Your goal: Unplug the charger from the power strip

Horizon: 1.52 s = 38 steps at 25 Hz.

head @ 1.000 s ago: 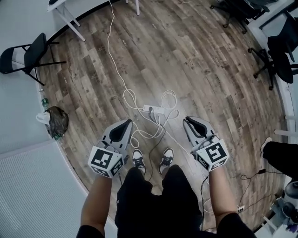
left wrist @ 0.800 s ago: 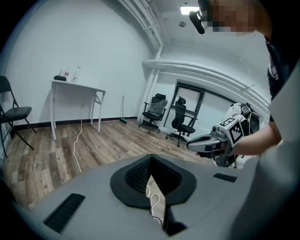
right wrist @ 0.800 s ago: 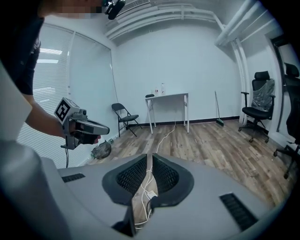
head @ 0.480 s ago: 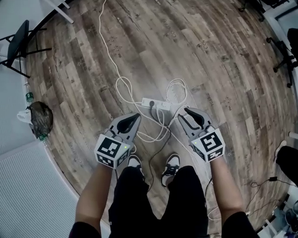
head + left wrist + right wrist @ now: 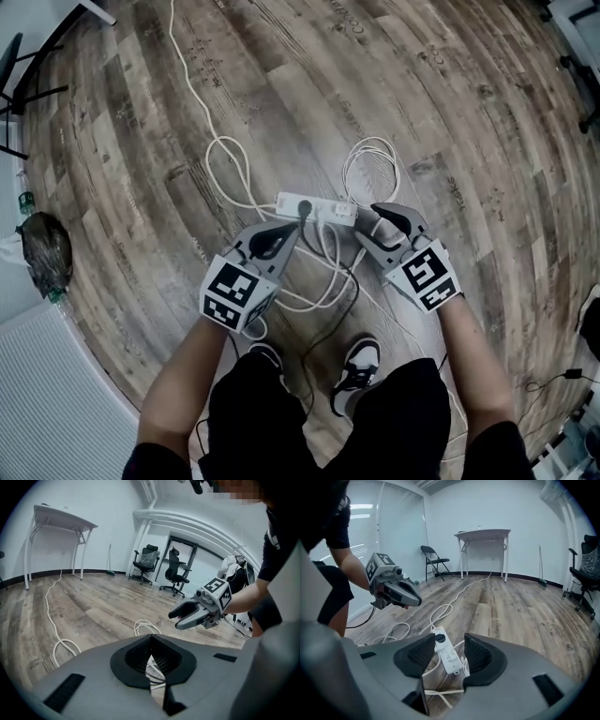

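A white power strip [image 5: 323, 208] lies on the wooden floor among loops of white cable [image 5: 230, 164]. A dark charger plug [image 5: 304, 207] sits in its left end. My left gripper [image 5: 292, 229] hovers just short of that end, its tips together and nothing between them [image 5: 151, 641]. My right gripper [image 5: 367, 225] stands at the strip's right end; its jaws have just been opening and hold nothing. In the right gripper view the power strip [image 5: 450, 657] and the plug [image 5: 439, 638] show on the floor beyond the parted jaws [image 5: 449, 643].
A coil of white cable [image 5: 370, 164] lies behind the strip, and a dark cord [image 5: 323, 319] runs toward the person's shoes [image 5: 356, 361]. A folding chair [image 5: 433, 559] and a white table [image 5: 483, 535] stand by the far wall. Office chairs [image 5: 146, 559] stand at the other end.
Both grippers have dropped toward the floor and closed in on the power strip. The right gripper's jaws have gone from shut to open. The left jaws stay together.
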### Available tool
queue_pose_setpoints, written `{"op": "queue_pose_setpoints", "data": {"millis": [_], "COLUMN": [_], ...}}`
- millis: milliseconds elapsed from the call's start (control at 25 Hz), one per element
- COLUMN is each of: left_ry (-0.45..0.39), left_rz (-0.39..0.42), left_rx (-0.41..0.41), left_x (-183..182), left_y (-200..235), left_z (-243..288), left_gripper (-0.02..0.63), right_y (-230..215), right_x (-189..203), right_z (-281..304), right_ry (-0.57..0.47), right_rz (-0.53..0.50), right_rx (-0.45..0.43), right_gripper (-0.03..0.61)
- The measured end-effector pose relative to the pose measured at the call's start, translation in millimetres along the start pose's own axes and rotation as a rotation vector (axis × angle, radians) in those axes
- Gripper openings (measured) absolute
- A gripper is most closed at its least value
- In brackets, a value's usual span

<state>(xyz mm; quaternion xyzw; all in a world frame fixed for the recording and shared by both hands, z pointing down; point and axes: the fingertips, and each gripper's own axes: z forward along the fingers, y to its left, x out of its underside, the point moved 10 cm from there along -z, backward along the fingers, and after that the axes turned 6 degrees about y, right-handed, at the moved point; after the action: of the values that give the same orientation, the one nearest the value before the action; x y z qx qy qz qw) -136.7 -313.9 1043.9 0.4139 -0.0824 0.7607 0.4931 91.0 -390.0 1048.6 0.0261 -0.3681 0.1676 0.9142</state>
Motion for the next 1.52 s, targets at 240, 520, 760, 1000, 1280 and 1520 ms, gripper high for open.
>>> {"op": "queue_pose_setpoints", "data": {"millis": [240, 520, 760, 1000, 1280, 1520], "left_ry": [0.072, 0.124, 0.105, 0.107, 0.119, 0.027], "left_rz": [0.027, 0.027, 0.004, -0.027, 0.009, 0.02], "left_rx": [0.005, 0.001, 0.014, 0.035, 0.002, -0.03], "left_x": [50, 82, 86, 86, 85, 57], "left_y": [28, 46, 50, 54, 49, 44], "left_z": [65, 104, 112, 113, 114, 90], "left_gripper": [0.023, 0.023, 0.023, 0.023, 0.023, 0.023], "right_y": [-13, -19, -18, -17, -19, -21], "right_x": [51, 67, 65, 64, 55, 33], "right_z": [80, 123, 130, 130, 116, 80], "right_ry": [0.097, 0.16, 0.161, 0.154, 0.105, 0.03], "right_rz": [-0.07, -0.147, -0.186, -0.257, -0.27, -0.218], "right_rx": [-0.048, -0.093, -0.122, -0.127, -0.117, -0.084], "right_gripper": [0.208, 0.215, 0.183, 0.115, 0.109, 0.109]}}
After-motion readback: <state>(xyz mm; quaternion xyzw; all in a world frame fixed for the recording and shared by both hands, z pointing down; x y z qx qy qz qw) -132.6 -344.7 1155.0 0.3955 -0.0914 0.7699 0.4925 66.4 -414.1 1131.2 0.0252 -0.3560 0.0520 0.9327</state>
